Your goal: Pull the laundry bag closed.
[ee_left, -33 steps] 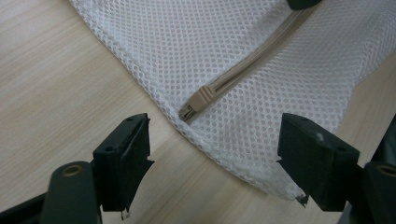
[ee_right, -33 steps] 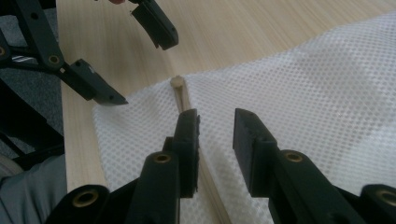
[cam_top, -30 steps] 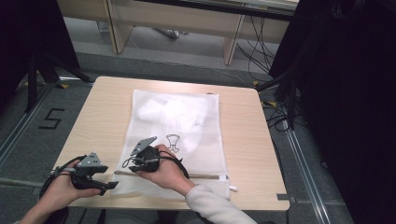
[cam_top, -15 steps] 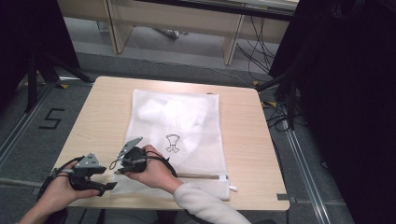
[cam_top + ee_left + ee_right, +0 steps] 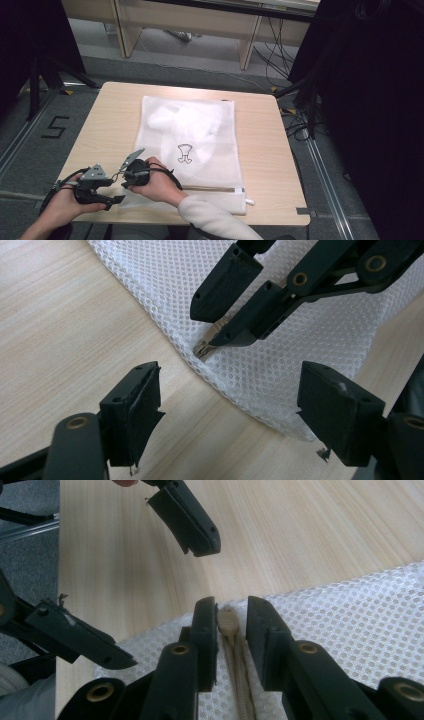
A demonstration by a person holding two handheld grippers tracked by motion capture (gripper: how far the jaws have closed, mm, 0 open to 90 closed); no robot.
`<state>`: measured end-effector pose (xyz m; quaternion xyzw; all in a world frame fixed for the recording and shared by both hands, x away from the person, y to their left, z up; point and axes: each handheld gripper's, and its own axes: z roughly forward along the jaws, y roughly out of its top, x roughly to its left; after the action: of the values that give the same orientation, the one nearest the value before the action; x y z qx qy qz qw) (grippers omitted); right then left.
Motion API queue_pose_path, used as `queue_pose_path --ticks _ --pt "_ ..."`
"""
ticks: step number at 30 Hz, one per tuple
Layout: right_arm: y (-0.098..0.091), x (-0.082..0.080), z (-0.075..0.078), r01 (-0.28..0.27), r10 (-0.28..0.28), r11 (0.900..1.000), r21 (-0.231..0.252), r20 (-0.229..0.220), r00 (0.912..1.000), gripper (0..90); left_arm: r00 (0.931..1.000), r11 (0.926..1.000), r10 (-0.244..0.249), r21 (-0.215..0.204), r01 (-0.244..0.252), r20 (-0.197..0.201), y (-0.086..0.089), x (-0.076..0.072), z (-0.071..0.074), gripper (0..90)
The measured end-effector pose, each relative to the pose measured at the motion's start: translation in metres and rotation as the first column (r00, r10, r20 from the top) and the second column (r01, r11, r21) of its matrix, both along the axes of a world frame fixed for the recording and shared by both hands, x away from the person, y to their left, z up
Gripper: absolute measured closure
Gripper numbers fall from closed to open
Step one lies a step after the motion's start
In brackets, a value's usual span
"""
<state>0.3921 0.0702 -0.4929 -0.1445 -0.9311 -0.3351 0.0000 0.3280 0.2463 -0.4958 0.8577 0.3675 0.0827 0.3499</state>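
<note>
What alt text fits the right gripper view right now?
Right claw straddles the beige zipper pull at the corner of a white mesh bag, jaws just closing, small gaps left. The open left claw waits over the wooden table.

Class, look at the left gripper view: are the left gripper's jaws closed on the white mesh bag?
No: the left gripper stands with its jaws wide apart, and the white mesh bag lies untouched between them.

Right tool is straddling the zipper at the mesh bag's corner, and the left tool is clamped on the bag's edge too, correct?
Not quite. The right tool does straddle the zipper at the mesh bag corner, its jaws having just been closing. But the left tool is not clamped: the left gripper view shows its jaws wide open above the bag's corner and the table.
</note>
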Motion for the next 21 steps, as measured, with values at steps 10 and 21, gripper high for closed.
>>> queue_pose_path --ticks 10,21 --pt "0.003 0.003 -0.004 -0.001 0.001 0.9999 -0.015 -0.006 1.0 81.6 1.0 1.0 0.006 0.002 -0.006 -0.004 0.0 0.001 -0.001 26.2" --pt "0.0 0.002 0.014 -0.006 0.006 1.0 -0.005 -0.009 0.9999 82.1 0.9991 0.9979 0.043 -0.049 -0.043 0.002 -0.001 0.001 0.001 33.2"
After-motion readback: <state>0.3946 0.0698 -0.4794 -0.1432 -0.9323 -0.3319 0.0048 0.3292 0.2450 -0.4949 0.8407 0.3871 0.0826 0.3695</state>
